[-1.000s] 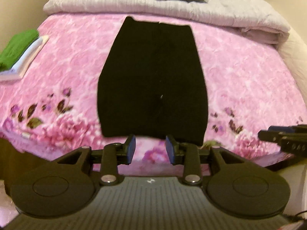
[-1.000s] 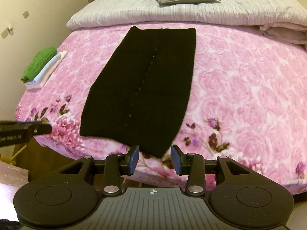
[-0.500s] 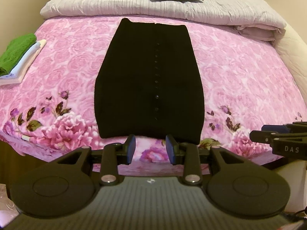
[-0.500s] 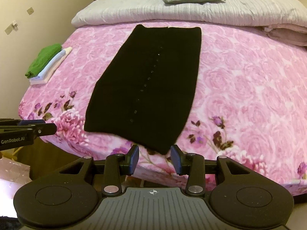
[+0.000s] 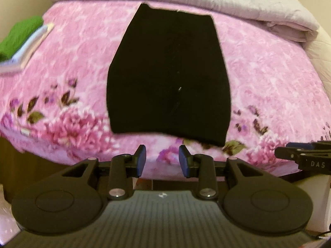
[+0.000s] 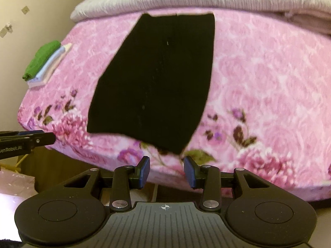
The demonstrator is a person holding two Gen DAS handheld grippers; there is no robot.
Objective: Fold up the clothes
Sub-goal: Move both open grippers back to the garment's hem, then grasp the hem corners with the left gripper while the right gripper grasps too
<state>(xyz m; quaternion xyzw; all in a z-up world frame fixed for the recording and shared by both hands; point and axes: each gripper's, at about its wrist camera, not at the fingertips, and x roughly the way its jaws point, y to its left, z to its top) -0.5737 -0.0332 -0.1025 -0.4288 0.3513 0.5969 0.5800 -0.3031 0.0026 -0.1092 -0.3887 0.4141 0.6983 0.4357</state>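
Folded clothes (image 5: 19, 41) sit stacked at about nine o'clock in the left wrist view, a green piece on top of pale ones, resting on the left side of the pink floral bedspread (image 5: 269, 78). Toward the centre lies the black garment (image 5: 167, 78), spread flat as a long panel running from twelve o'clock down to the near edge of the bed, its hem just above the left gripper (image 5: 162, 161). That gripper's blue-padded jaws stand apart with nothing between them, poised off the bed edge below the garment's near hem and not touching it. At three o'clock the tip of the right gripper (image 5: 300, 155) pokes in from the side. A grey quilt (image 5: 248, 6) is bunched along the head of the bed at twelve to one o'clock.

From the right wrist view, the left gripper's tip enters at nine o'clock, with the green-topped stack further up at ten o'clock. The black garment crosses the middle on a slant, its near right corner hanging just above the right gripper's fingers, whose jaws are likewise apart and empty, clear of the cloth. Both views are blurred, so the garment's fine details cannot be made out.
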